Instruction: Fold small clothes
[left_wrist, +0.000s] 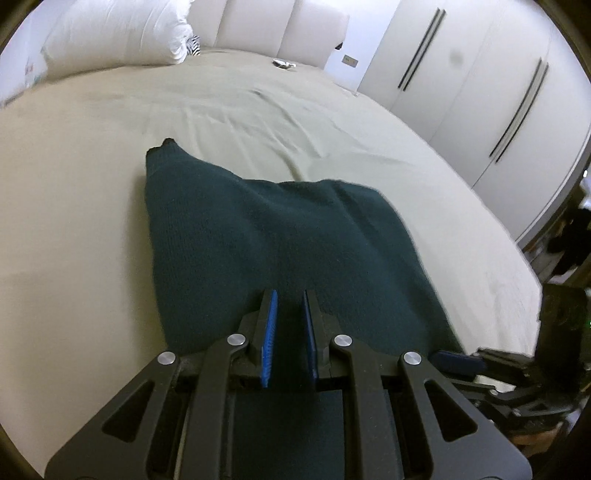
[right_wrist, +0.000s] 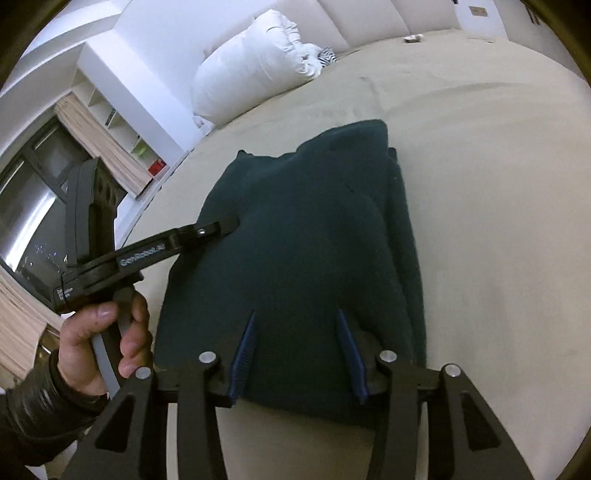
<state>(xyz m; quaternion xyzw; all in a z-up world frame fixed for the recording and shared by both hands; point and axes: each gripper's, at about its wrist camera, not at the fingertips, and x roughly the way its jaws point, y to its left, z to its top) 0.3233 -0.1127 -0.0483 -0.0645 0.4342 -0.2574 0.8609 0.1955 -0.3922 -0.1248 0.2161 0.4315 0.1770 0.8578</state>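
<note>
Right wrist alone shows hand (right_wrist: 99, 343), seemingly gripping.

One brand mark is legible. In the right wrist view, left of centre in the frame, white lettering reading "GenRobot.AI" runs along the black arm of the left tongs (right_wrist: 231, 225). Below it, at the lower left of the same tool's body, a small white label (right_wrist: 63, 293) bears several lines of print, too small and blurred to read. The left wrist view shows no readable text, number or sign.
</note>
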